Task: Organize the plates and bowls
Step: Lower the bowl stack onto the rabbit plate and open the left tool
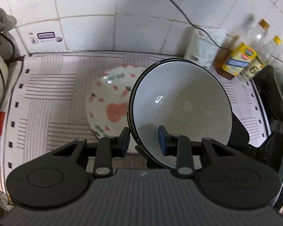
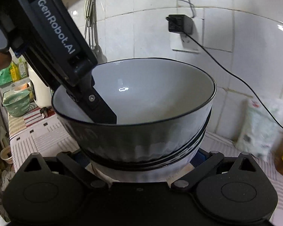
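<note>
Left wrist view: left gripper (image 1: pixel 143 140) pinching the rim of a nested stack of white black-rimmed ceramic bowls (image 1: pixel 181 109), one finger inside, one outside, stack tilted mouth-on to the camera and seemingly lifted. Just left and behind, flat on the striped cloth-covered counter (image 1: pixel 47 86), a white plate with pink hearts (image 1: pixel 111 101), likely the stacking spot. Right wrist view: right gripper (image 2: pixel 139 162) spread around the stack's base, contact impossible to tell, so left nearer the plate. Farther back, yellow-labelled bottles (image 1: pixel 239 60) and tiled wall (image 1: pixel 88 30)
</note>
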{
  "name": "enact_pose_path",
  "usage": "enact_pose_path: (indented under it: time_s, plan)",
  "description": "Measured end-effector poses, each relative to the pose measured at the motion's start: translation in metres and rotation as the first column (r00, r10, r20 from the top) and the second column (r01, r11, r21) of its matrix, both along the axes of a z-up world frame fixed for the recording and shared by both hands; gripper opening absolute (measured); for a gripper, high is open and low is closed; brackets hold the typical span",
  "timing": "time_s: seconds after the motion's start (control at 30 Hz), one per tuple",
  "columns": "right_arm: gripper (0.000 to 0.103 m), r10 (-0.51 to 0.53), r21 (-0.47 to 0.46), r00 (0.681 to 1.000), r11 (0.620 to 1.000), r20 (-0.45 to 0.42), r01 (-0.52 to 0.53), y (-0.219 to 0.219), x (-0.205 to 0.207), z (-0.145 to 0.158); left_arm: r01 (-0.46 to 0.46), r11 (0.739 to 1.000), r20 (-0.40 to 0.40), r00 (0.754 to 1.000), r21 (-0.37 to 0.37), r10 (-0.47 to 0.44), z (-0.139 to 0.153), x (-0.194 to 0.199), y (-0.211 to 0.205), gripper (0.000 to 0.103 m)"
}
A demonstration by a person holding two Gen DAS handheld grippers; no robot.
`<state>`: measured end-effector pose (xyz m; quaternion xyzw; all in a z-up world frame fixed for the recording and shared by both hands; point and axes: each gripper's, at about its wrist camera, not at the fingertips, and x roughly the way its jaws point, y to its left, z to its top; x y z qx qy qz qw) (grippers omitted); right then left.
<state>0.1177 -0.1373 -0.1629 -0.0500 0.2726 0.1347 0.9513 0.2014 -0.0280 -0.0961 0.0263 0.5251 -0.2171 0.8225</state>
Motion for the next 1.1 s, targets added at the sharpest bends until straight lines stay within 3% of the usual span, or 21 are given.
enact_pose_path:
  time_s: [0.2, 0.33, 0.47, 0.77, 1.1]
  plan:
    - [0.102, -0.013, 0.008, 1.000, 1.000, -0.007, 0.013, 0.016, 0.030, -0.013, -0.006, 1.000, -0.008, 1.000, 0.005, 0.006, -0.019, 0.036, 0.008, 0.030]
    - [0.102, -0.035, 0.021, 0.999, 0.999, -0.036, 0.036, 0.017, 0.044, -0.029, 0.018, 0.999, 0.030, 0.999, 0.046, -0.020, -0.038, 0.043, -0.001, 0.030]
    - [0.102, -0.062, 0.017, 0.997, 0.998, -0.048, 0.063, 0.017, 0.050, -0.045, 0.016, 0.999, 0.000, 1.000, 0.029, -0.016, -0.053, 0.056, 0.000, 0.030]
    - [0.102, -0.108, 0.011, 0.988, 0.994, -0.111, 0.110, 0.025, 0.049, -0.061, 0.026, 0.999, -0.033, 0.999, 0.039, -0.025, -0.071, 0.064, 0.002, 0.030]
    - [0.102, -0.177, -0.004, 0.969, 0.984, -0.173, 0.179, 0.032, 0.053, -0.061, 0.019, 0.999, 0.034, 0.999, 0.035, -0.021, -0.072, 0.058, 0.000, 0.033]
